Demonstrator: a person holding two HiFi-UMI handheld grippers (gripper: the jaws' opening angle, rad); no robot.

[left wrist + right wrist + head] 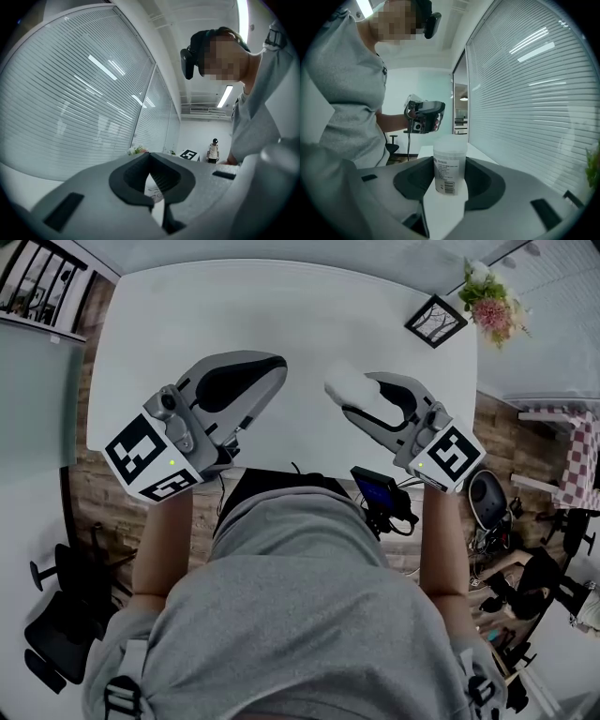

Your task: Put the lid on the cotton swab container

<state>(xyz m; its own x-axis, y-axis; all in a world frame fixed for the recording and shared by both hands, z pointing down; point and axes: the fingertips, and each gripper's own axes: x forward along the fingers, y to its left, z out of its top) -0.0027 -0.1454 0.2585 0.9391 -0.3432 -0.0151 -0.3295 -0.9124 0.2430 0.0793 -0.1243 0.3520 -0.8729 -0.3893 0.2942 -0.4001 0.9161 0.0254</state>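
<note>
The right gripper (450,183) is clamped wide round the upright cotton swab container (450,161), whose long axis is vertical, over the near part of the white table (281,306). The left gripper (270,373), jaws together and apparently empty, points at the container from just left. No loose lid shows.

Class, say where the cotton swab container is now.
The cotton swab container stands between the jaws of the right hand-held gripper, over the table, right of centre in the head view.
</note>
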